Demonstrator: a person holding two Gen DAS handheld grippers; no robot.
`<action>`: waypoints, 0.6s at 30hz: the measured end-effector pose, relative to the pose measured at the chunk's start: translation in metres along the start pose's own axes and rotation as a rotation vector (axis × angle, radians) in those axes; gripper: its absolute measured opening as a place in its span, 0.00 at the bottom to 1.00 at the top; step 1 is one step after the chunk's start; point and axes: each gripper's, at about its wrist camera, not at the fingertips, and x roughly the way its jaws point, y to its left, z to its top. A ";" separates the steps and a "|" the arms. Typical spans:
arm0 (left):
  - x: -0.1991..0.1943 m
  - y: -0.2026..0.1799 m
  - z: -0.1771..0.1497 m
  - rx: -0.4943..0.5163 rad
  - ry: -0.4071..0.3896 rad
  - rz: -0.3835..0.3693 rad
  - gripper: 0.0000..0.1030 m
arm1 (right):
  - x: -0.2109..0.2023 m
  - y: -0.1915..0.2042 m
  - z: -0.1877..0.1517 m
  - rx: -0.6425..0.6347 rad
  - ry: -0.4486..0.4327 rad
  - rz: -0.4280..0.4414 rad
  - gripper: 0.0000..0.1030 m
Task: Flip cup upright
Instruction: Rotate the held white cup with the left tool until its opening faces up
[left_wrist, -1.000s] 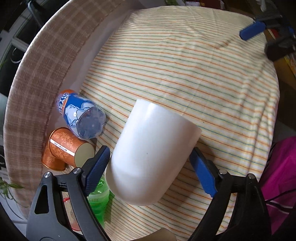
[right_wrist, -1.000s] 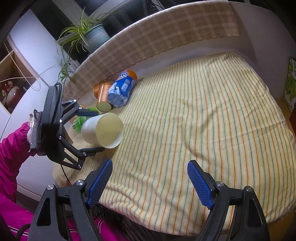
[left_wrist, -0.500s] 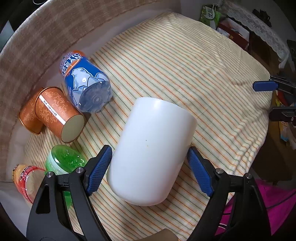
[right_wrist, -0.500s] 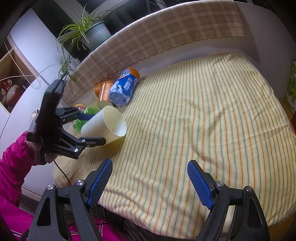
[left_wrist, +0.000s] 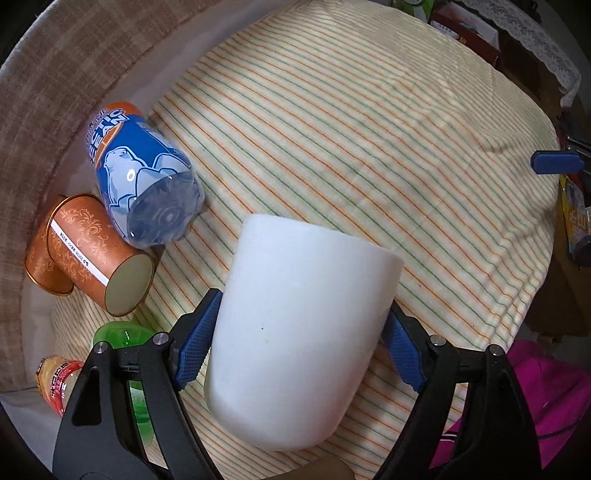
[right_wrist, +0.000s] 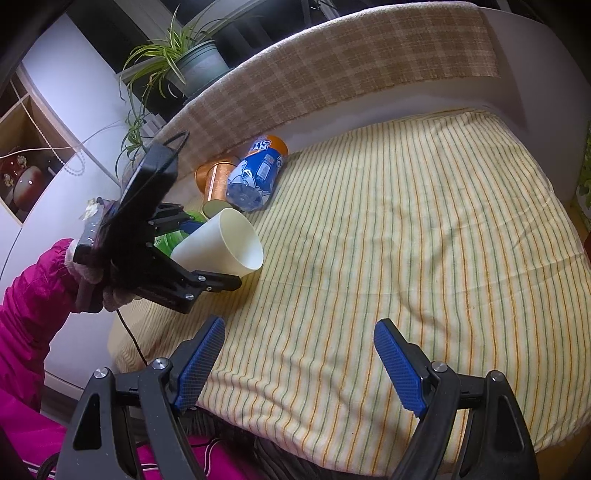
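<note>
A white cup (left_wrist: 299, 328) is clamped between the blue pads of my left gripper (left_wrist: 301, 343), held above the striped cloth. It is tilted, with its open mouth pointing away from the gripper and slightly up. In the right wrist view the cup (right_wrist: 218, 245) shows its open mouth facing right, gripped by the left gripper (right_wrist: 199, 254) in a gloved hand. My right gripper (right_wrist: 297, 358) is open and empty, over the front edge of the table.
A blue and orange bottle (left_wrist: 138, 177) lies on its side at the left. An orange tin (left_wrist: 94, 254), a green bottle (left_wrist: 125, 339) and a small red-labelled bottle (left_wrist: 59, 380) lie near it. The striped tablecloth (right_wrist: 406, 229) covers the table. A plaid sofa back (right_wrist: 332, 74) stands behind.
My left gripper has turned with the cup, raising its open mouth toward upright. The bottles have shifted in its view. The right gripper has stayed put.
</note>
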 end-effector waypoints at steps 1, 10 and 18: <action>0.000 0.001 0.000 -0.006 -0.008 0.002 0.81 | 0.000 0.000 0.000 0.001 0.000 0.001 0.82; -0.016 0.024 -0.016 -0.109 -0.106 0.013 0.79 | 0.007 0.005 0.005 -0.001 0.009 0.011 0.82; -0.030 0.033 -0.045 -0.213 -0.208 0.000 0.79 | 0.015 0.019 0.012 -0.031 0.015 0.018 0.82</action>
